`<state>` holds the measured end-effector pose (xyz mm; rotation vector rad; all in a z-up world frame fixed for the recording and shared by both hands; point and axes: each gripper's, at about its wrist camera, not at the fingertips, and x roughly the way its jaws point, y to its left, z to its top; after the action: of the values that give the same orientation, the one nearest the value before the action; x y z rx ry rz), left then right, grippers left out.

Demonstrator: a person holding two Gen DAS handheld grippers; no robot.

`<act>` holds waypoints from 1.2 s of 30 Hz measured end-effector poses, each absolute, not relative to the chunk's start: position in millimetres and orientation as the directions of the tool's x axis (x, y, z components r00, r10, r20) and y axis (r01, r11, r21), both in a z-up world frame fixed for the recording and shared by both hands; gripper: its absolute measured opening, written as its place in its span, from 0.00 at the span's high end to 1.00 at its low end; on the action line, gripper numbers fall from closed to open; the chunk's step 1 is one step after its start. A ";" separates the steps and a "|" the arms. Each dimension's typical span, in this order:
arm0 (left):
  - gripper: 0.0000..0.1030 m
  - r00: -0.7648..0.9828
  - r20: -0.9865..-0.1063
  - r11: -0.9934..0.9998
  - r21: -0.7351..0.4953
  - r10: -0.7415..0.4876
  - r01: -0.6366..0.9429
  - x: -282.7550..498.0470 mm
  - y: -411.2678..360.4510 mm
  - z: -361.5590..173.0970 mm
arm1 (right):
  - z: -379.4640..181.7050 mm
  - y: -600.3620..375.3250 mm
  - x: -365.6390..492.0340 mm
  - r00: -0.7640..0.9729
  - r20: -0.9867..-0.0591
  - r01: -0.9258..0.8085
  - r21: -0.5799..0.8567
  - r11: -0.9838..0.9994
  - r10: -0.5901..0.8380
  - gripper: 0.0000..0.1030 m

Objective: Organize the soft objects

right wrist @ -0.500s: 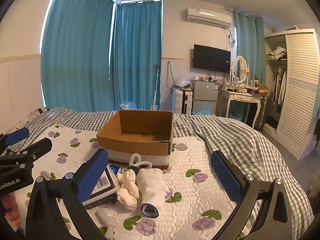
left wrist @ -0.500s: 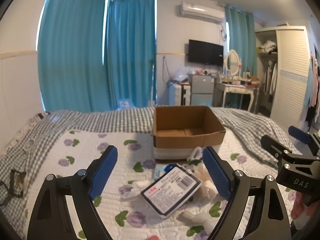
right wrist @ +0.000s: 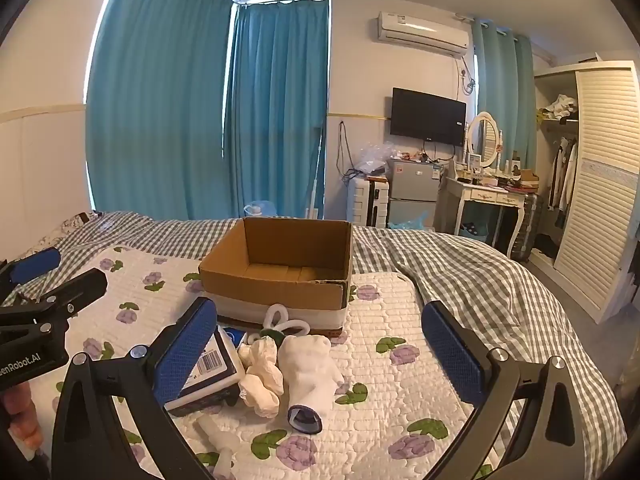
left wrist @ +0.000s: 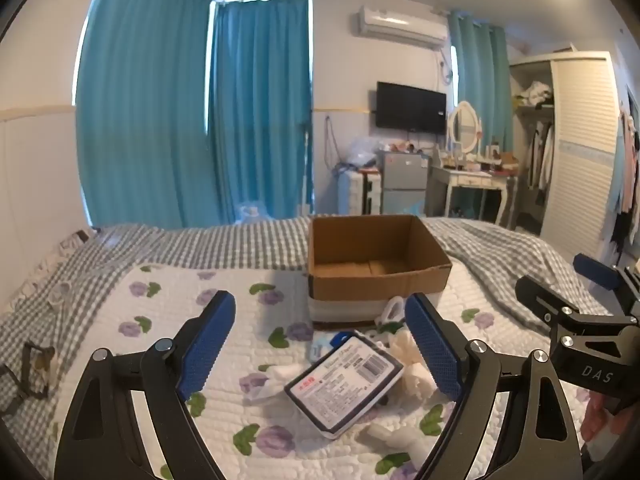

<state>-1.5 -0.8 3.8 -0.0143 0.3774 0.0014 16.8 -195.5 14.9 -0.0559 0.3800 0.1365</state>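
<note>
An open cardboard box (left wrist: 380,276) (right wrist: 280,280) stands on the bed, looking empty. In front of it lies a heap of soft things: a dark-edged tissue pack (left wrist: 346,380) (right wrist: 212,368), a cream scrunchie (right wrist: 260,376), a white sock (right wrist: 310,372) and a white looped item (right wrist: 280,320). My left gripper (left wrist: 320,344) is open and empty, hovering above the pack. My right gripper (right wrist: 320,352) is open and empty, above the sock and scrunchie. Each gripper shows at the edge of the other's view.
The bed has a white floral quilt (right wrist: 400,380) over a grey checked cover (right wrist: 480,272). A dark strap-like item (left wrist: 32,364) lies at the bed's left edge. A wardrobe (right wrist: 600,184), a dressing table (right wrist: 488,196) and a small fridge (right wrist: 412,188) stand beyond.
</note>
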 end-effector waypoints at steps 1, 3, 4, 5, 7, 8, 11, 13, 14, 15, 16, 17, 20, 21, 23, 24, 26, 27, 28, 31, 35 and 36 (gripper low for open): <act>0.14 0.930 -0.368 1.000 -0.013 -0.001 -0.004 -1.6 -0.9 3.9 | 16.3 -193.2 17.6 0.919 -0.375 -0.146 -0.030 0.989 0.124 0.00; 0.14 0.930 -0.369 1.000 -0.013 -0.001 -0.004 -0.5 -0.3 7.0 | 16.7 -193.4 17.1 0.919 -0.375 -0.146 -0.030 0.989 0.125 0.00; 0.14 0.930 -0.367 1.000 -0.013 0.000 -0.005 -0.8 -0.3 6.5 | 16.4 -193.3 17.2 0.919 -0.374 -0.146 -0.030 0.989 0.124 0.00; 0.14 0.930 -0.367 1.000 -0.013 -0.002 -0.003 -0.9 -0.2 6.4 | 16.1 -193.5 17.1 0.919 -0.374 -0.146 -0.029 0.989 0.124 0.00; 0.14 0.931 -0.366 1.000 -0.012 -0.001 -0.004 -1.0 -0.4 6.3 | 15.6 -193.7 16.8 0.919 -0.373 -0.146 -0.029 0.989 0.125 0.00; 0.14 0.930 -0.366 1.000 -0.011 -0.002 -0.002 -0.9 -0.4 7.3 | 15.7 -193.6 16.9 0.919 -0.373 -0.147 -0.029 0.989 0.126 0.00; 0.14 0.932 -0.363 1.000 -0.007 -0.003 0.001 -3.1 -1.4 14.2 | 15.9 -193.7 17.2 0.919 -0.373 -0.147 -0.028 0.989 0.126 0.00; 0.14 0.931 -0.364 1.000 -0.005 -0.004 0.003 -2.7 -2.0 16.5 | 16.0 -193.4 17.9 0.918 -0.374 -0.149 -0.027 0.988 0.128 0.00; 0.14 0.932 -0.363 1.000 -0.005 -0.003 0.001 -2.9 -2.1 16.4 | 16.0 -193.3 17.8 0.919 -0.374 -0.148 -0.029 0.989 0.126 0.00; 0.14 0.932 -0.363 1.000 -0.005 -0.003 0.001 -3.2 -1.7 18.1 | 15.6 -193.1 18.1 0.918 -0.375 -0.147 -0.029 0.989 0.125 0.00; 0.14 0.932 -0.362 1.000 -0.006 -0.004 0.002 -3.1 -2.1 16.6 | 15.2 -192.4 18.3 0.918 -0.376 -0.147 -0.029 0.989 0.126 0.00; 0.14 0.932 -0.363 1.000 -0.005 -0.003 0.002 -3.0 -2.5 16.4 | 15.1 -192.4 18.2 0.918 -0.376 -0.147 -0.029 0.989 0.125 0.00; 0.14 0.932 -0.363 1.000 -0.003 -0.003 0.002 -3.1 -2.8 16.3 | 15.0 -192.6 18.4 0.918 -0.376 -0.147 -0.030 0.989 0.125 0.00; 0.14 0.932 -0.364 1.000 -0.002 -0.002 0.001 -3.2 -2.9 18.0 | 14.9 -192.6 18.5 0.918 -0.376 -0.147 -0.029 0.989 0.126 0.00; 0.14 0.932 -0.363 1.000 -0.003 -0.005 0.004 -1.0 1.5 11.1 | 15.2 -192.7 18.1 0.918 -0.376 -0.148 -0.029 0.989 0.126 0.00; 0.14 0.932 -0.363 1.000 -0.002 -0.004 0.003 -1.1 1.5 11.1 | 15.1 -192.7 18.1 0.918 -0.375 -0.148 -0.029 0.989 0.126 0.00; 0.14 0.932 -0.362 1.000 -0.003 -0.005 0.004 -1.1 1.5 10.9 | 15.2 -192.8 18.1 0.918 -0.376 -0.148 -0.029 0.989 0.126 0.00; 0.14 0.932 -0.362 1.000 -0.003 -0.006 0.005 -1.1 1.5 11.0 | 15.1 -192.9 18.1 0.918 -0.376 -0.148 -0.029 0.989 0.126 0.00; 0.14 0.932 -0.363 1.000 -0.002 -0.004 0.004 -1.1 1.3 11.0 | 14.8 -192.8 18.3 0.918 -0.376 -0.148 -0.029 0.989 0.126 0.00; 0.14 0.932 -0.363 1.000 -0.003 -0.005 0.004 -1.2 1.3 10.9 | 14.6 -192.3 18.3 0.918 -0.377 -0.148 -0.030 0.989 0.126 0.00; 0.14 0.932 -0.362 1.000 -0.002 -0.005 0.004 -1.2 1.1 10.7 | 14.1 -192.3 18.1 0.917 -0.378 -0.149 -0.029 0.988 0.127 0.00; 0.14 0.932 -0.362 1.000 -0.002 -0.005 0.005 -1.2 1.4 11.5 | 14.1 -192.3 18.2 0.917 -0.378 -0.150 -0.029 0.988 0.128 0.00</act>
<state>-1.2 1.4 11.5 -0.0011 0.3707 -0.0048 18.2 -192.3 14.1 -0.0579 0.3850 0.1433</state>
